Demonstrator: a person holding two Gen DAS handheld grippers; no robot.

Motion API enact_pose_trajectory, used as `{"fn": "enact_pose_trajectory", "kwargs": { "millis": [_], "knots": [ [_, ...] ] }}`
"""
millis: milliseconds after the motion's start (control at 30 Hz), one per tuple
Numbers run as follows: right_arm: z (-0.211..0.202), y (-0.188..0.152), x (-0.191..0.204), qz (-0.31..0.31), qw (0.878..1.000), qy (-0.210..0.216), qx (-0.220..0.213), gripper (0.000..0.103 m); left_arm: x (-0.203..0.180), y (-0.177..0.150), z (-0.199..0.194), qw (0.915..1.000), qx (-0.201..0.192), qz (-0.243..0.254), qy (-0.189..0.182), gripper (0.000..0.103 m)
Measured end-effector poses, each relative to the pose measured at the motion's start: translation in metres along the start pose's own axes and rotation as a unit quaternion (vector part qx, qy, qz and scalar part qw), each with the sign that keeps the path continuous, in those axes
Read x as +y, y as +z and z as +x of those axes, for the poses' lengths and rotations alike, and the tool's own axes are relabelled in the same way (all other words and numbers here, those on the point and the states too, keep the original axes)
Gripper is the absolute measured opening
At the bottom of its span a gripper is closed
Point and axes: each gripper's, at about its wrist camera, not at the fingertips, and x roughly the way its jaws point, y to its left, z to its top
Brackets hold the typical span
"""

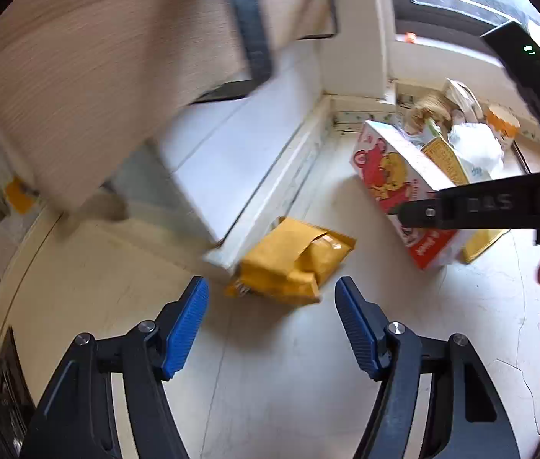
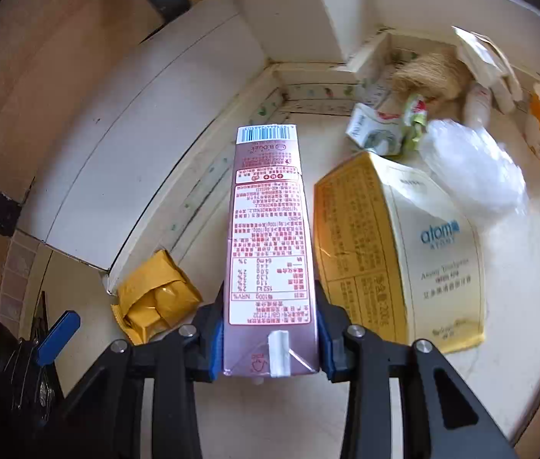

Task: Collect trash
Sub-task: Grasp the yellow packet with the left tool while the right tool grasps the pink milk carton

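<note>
Right hand-held gripper [image 2: 270, 338] clamped on the pink drink carton [image 2: 268, 237] at lower centre of its frame, floor [image 2: 270, 413] beneath; left hand-held gripper [image 1: 271, 306] open just below the yellow wrapper [image 1: 292, 264], mid-frame, not touching.

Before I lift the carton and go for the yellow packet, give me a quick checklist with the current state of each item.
1. Right tool shut on carton, pads on both sides: ok.
2. Grip sits at the carton's end, not its middle; may tip: not ok.
3. Left tool open: ok.
4. Yellow packet ahead of the left tool, between its fingers' line: ok.
5. Packet clear of the white ledge: not ok, it lies against it.
6. Carton emptied: cannot tell.
</note>
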Motion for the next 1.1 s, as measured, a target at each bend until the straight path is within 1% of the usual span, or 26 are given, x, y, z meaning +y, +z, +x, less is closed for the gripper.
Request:
{"fn": "enact_pose_trajectory", "kwargs": {
  "millis": [67,200,400,433,467,500,533,600,633,667,733,767,933,1100],
  "knots": [
    [-0.010,-0.006,-0.016,0.022,1.000,0.014,-0.001,0.038,-0.010,0.005,0.008,0.9999,0.002,0.016,-0.002,0.067],
    [-0.025,-0.018,-0.036,0.040,0.999,0.029,0.001,0.038,-0.027,0.017,0.026,0.9993,0.013,0.036,0.002,0.068],
    [-0.038,-0.027,-0.047,0.053,0.998,0.040,-0.003,0.038,-0.043,0.028,0.056,0.9980,0.044,0.044,0.006,0.067],
    [-0.042,-0.027,-0.050,0.055,0.998,0.041,-0.005,0.038,-0.044,0.029,0.060,0.9978,0.052,0.041,0.002,0.064],
    [-0.043,-0.028,-0.051,0.056,0.997,0.043,-0.005,0.038,-0.044,0.031,0.060,0.9981,0.050,0.035,-0.007,0.055],
    [-0.045,-0.029,-0.051,0.057,0.997,0.045,-0.005,0.038,-0.045,0.032,0.062,0.9978,0.056,0.033,-0.009,0.052],
    [-0.050,-0.031,-0.052,0.057,0.997,0.047,-0.005,0.038,-0.047,0.033,0.062,0.9978,0.057,0.032,-0.008,0.051],
    [-0.051,-0.031,-0.052,0.057,0.997,0.050,-0.006,0.038,-0.048,0.033,0.065,0.9976,0.062,0.031,-0.011,0.042],
    [-0.051,-0.031,-0.052,0.056,0.997,0.051,-0.005,0.038,-0.049,0.033,0.065,0.9973,0.064,0.030,-0.017,0.039],
    [-0.052,-0.032,-0.052,0.057,0.997,0.051,-0.005,0.038,-0.049,0.032,0.064,0.9971,0.067,0.030,-0.018,0.035],
    [-0.051,-0.032,-0.053,0.059,0.997,0.052,-0.006,0.038,-0.052,0.029,0.060,0.9970,0.066,0.034,-0.019,0.030],
    [-0.052,-0.034,-0.052,0.059,0.997,0.051,-0.007,0.038,-0.052,0.027,0.058,0.9971,0.066,0.034,-0.020,0.022],
    [-0.063,-0.043,-0.047,0.057,0.997,0.043,-0.017,0.037,-0.048,0.014,0.033,0.9962,0.074,0.026,-0.038,0.021],
    [-0.084,-0.061,-0.034,0.052,0.998,0.035,-0.033,0.037,-0.044,-0.008,-0.007,0.9955,0.072,0.028,-0.055,0.021]
  ]
}}
